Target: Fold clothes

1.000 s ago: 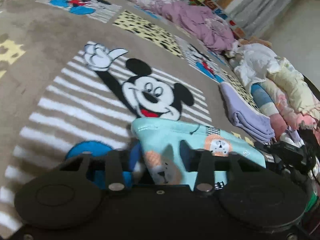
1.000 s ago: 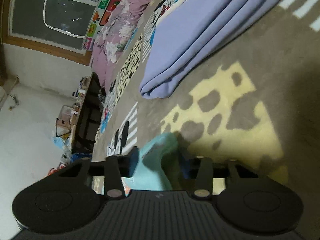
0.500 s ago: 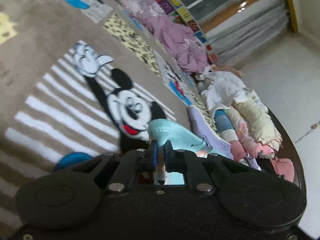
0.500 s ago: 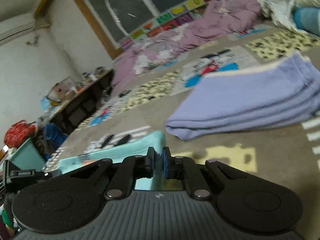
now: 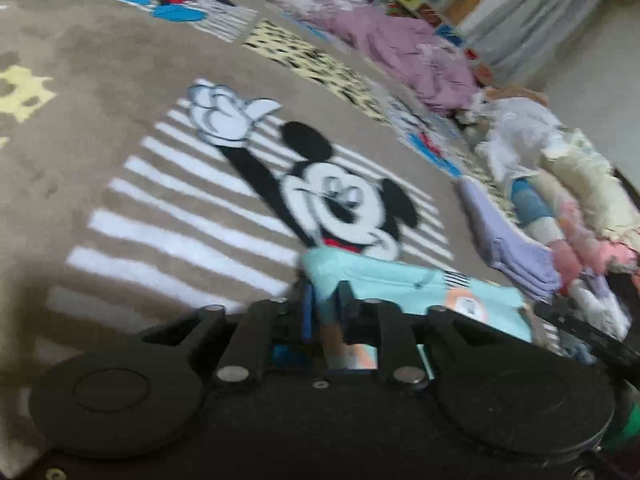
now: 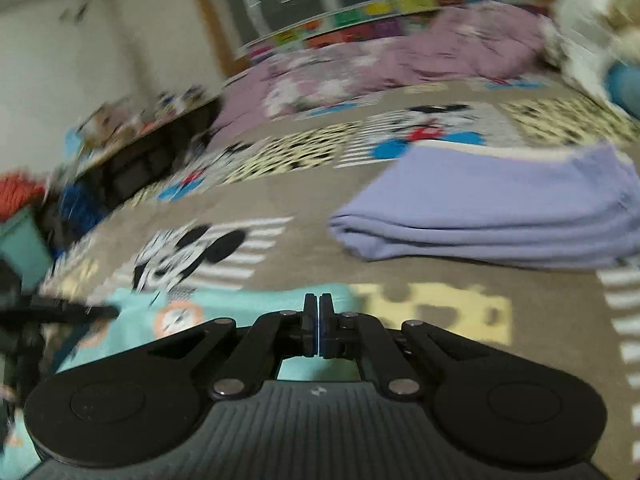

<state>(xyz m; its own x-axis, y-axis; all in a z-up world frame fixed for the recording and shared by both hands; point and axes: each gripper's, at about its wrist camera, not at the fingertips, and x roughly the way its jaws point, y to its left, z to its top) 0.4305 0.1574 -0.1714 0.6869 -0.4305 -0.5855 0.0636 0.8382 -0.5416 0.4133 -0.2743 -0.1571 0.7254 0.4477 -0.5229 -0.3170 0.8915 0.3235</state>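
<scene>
A teal child's garment [image 5: 400, 284] with animal prints lies flat on the brown cartoon-mouse blanket [image 5: 160, 80]. My left gripper [image 5: 326, 300] sits at the garment's left corner. Its jaws are a little apart, with cloth in the narrow gap. In the right wrist view the teal garment [image 6: 240, 308] spreads to the left. My right gripper [image 6: 319, 304] is shut, its tips pressed together on the garment's far edge, low on the blanket [image 6: 312, 240]. Both views are motion-blurred.
A folded lavender stack [image 5: 512, 248] lies to the right, just beyond the right gripper [image 6: 500, 208]. A pile of unfolded clothes [image 5: 560, 184] lines the right edge of the bed. A purple quilt [image 6: 400, 60] is bunched under the window. Dark furniture [image 6: 152, 152] stands on the left.
Both grippers have come down from a raised hold, and the teal garment is back flat on the blanket. The left jaws, pressed together half a second ago, have parted slightly. The right stays shut.
</scene>
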